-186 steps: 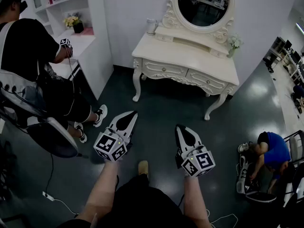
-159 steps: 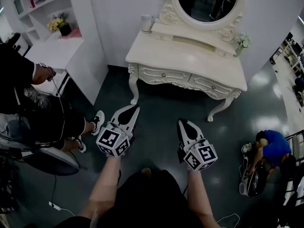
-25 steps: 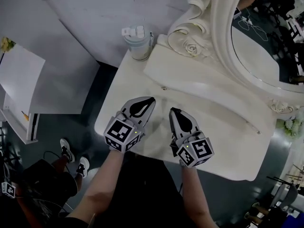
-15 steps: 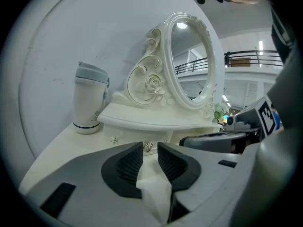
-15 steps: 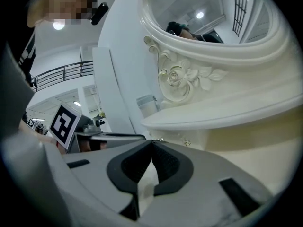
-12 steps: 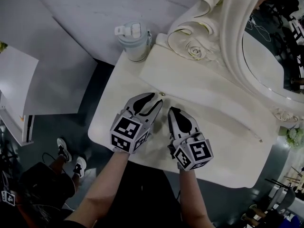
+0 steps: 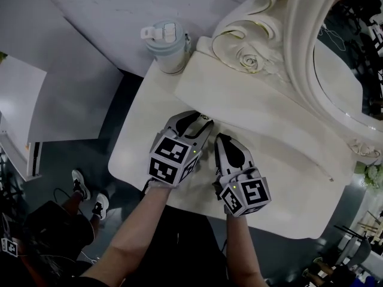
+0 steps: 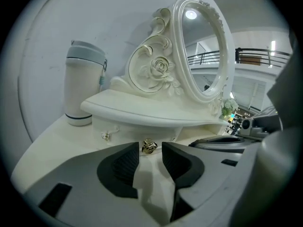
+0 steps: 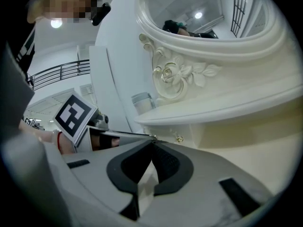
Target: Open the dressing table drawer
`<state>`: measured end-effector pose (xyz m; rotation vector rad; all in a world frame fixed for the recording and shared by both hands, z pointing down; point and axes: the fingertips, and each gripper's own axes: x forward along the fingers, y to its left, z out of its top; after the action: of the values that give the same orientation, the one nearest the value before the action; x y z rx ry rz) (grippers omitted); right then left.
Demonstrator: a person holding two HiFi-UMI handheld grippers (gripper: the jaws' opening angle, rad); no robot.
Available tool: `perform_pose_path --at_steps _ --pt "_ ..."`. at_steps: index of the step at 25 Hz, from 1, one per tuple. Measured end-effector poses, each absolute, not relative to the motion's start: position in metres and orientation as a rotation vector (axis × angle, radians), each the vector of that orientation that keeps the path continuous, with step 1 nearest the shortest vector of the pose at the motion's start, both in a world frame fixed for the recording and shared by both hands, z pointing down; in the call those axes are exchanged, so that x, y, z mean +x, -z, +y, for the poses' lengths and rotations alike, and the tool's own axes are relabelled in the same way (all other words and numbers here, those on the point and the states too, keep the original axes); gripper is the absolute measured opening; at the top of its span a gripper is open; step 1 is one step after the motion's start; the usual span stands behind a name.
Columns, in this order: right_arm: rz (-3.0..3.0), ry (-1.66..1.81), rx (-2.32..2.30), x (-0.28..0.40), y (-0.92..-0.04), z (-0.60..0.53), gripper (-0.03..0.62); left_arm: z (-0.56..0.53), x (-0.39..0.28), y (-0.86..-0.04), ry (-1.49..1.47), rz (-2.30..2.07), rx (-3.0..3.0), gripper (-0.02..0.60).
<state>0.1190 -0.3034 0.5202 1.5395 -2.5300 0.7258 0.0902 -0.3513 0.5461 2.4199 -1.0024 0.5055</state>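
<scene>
The cream dressing table (image 7: pixel 134 154) carries a low raised shelf (image 7: pixel 239 94) with small drawers in its front. One drawer's gold knob (image 8: pixel 149 146) sits just at the tips of my left gripper (image 8: pixel 146 151). Its jaws are opening, and the pads do not press on the knob. In the head view the left gripper (image 7: pixel 201 122) points at the shelf's front edge. My right gripper (image 7: pixel 222 139) hovers over the tabletop beside it, jaws shut and empty (image 9: pixel 152 144). A second small knob (image 8: pixel 106 135) shows further left.
A pale lidded tumbler (image 7: pixel 164 43) stands at the table's back left corner. The carved oval mirror frame (image 7: pixel 299 46) rises behind the shelf. A person's feet in sneakers (image 7: pixel 81 187) are on the dark floor to the left. A white cabinet (image 7: pixel 21 118) stands at far left.
The left gripper has moved forward and down to the shelf's front, and its jaws have gone from shut to spread. The right gripper has sunk a little toward the tabletop.
</scene>
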Motion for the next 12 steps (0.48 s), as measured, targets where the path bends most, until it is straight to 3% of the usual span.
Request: perform_pose_path --at_steps 3,12 --pt "-2.529 -0.732 1.541 0.1199 -0.5215 -0.3028 0.006 -0.3545 0.0912 -0.5485 -0.543 -1.021 2.411 0.124" --pt "-2.52 -0.752 1.551 0.1234 -0.526 -0.2986 0.006 -0.3545 0.0921 -0.5491 -0.514 -1.017 2.377 0.112"
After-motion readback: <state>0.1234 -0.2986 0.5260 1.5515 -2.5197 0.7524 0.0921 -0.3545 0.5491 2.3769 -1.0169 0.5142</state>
